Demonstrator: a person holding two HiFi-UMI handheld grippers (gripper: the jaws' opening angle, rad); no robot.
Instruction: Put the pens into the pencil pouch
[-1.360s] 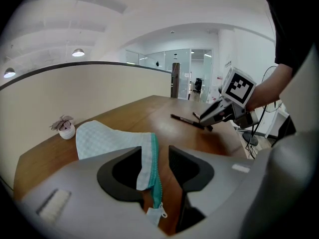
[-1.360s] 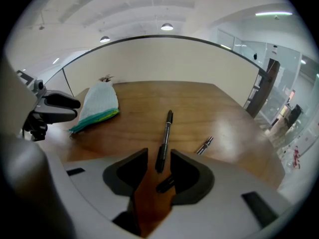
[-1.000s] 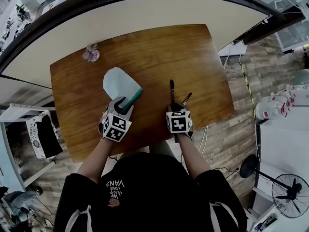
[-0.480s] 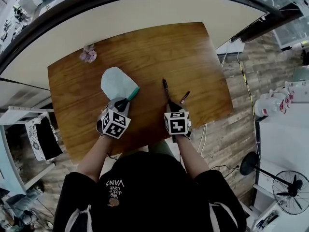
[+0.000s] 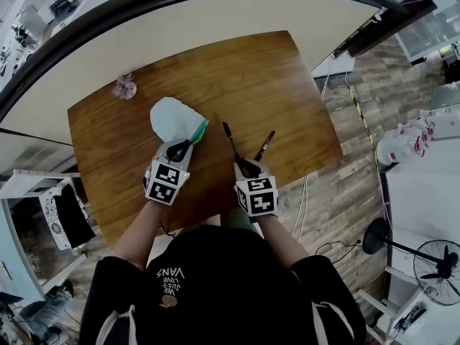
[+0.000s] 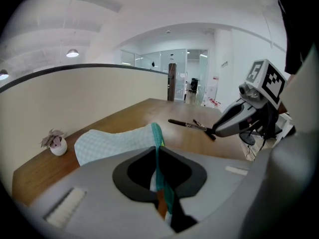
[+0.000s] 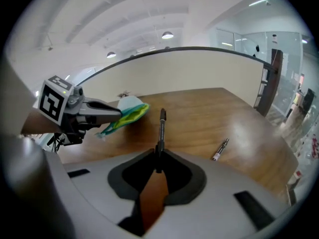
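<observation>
A pale checked pencil pouch point(image 5: 171, 117) with a teal zip edge point(image 6: 158, 132) lies on the brown table point(image 5: 251, 70). My left gripper point(image 5: 188, 145) pinches that teal edge near the mouth, its jaws closing on it and lifting it a little. My right gripper point(image 5: 243, 165) is shut on the lower end of a black pen point(image 5: 229, 138), which sticks out ahead of the jaws point(image 7: 161, 128) and points toward the pouch point(image 7: 127, 109). A second pen point(image 5: 265, 146) lies loose on the table to the right point(image 7: 220, 149).
A small potted flower point(image 5: 123, 88) stands at the table's far left corner. A curved cream partition runs behind the table. A fan point(image 5: 431, 268) stands on the wooden floor to the right.
My left jaws have shut on the pouch's teal edge and raised it. My right gripper has lifted the black pen off the table, toward the pouch.
</observation>
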